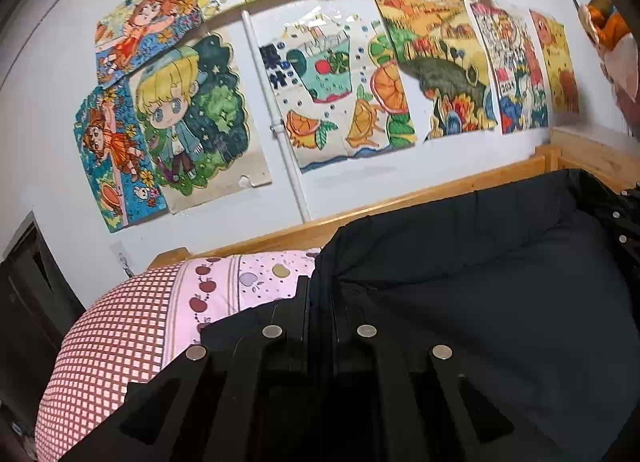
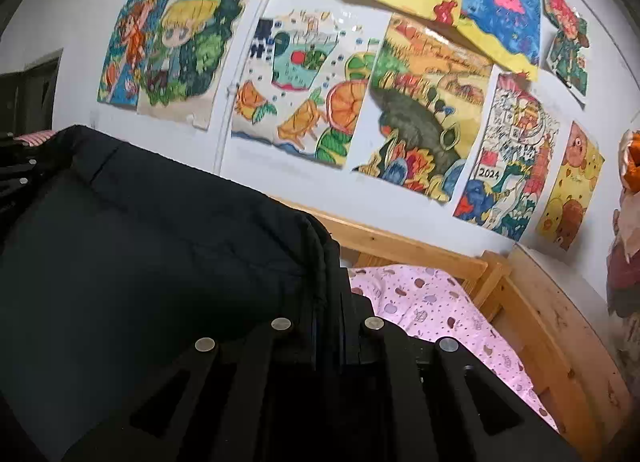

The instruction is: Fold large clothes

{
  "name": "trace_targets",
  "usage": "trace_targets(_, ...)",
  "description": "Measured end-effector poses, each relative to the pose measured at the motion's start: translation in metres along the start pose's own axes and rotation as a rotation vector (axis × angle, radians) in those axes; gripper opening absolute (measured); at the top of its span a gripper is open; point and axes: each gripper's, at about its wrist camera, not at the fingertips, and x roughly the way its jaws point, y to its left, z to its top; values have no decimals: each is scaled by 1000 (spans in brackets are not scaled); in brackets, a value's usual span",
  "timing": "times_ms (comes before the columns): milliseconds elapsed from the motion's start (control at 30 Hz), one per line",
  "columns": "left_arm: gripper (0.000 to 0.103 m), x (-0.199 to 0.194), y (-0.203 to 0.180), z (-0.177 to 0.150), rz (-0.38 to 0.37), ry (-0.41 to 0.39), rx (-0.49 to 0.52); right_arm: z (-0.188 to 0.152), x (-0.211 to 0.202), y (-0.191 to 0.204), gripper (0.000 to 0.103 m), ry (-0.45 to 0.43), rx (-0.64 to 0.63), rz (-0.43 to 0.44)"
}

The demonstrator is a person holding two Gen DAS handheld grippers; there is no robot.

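Note:
A large black padded coat (image 1: 480, 262) is stretched between my two grippers above a bed. In the left wrist view my left gripper (image 1: 320, 294) is shut on the coat's left edge, and the cloth sags away to the right. At that view's right edge the right gripper (image 1: 624, 217) shows as a dark shape with metal studs. In the right wrist view my right gripper (image 2: 328, 286) is shut on the coat's (image 2: 160, 262) right edge, a thick seam running up between the fingers. The left gripper (image 2: 20, 169) shows at that view's far left.
A pink sheet with apple prints (image 1: 256, 282) (image 2: 432, 302) covers the bed, with a red-checked pillow (image 1: 108, 342) at its left end. A wooden bed frame (image 2: 520, 294) runs along a white wall hung with coloured drawings (image 1: 328, 81). Dark furniture (image 1: 28, 282) stands at the left.

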Motion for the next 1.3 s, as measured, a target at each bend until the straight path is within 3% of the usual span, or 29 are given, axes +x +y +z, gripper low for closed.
trace_targets(267,9,38,-3,-10,-45,104,-1,-13,39,11,7,81,2,16)
trace_targets(433,17,66,2,-17,-112,200,-36,-21,62,13,7,160,11,57)
trace_targets(667,19,80,-2,-26,-124,229,-46,-35,89,20,10,264,13,115)
trace_targets(867,23,76,2,-26,-142,229,-66,-40,89,21,10,266,25,120)
trace_targets(967,43,72,5,-23,-110,238,-74,-42,82,20,10,240,33,105)
trace_targets(1033,64,67,9,-20,-69,234,-88,-43,78,18,10,226,42,99)
trace_targets(1233,82,50,23,-16,-32,208,-143,-40,54,3,12,154,98,120)
trace_targets(1300,85,43,28,-12,-12,194,-155,-37,41,-7,29,114,146,158)
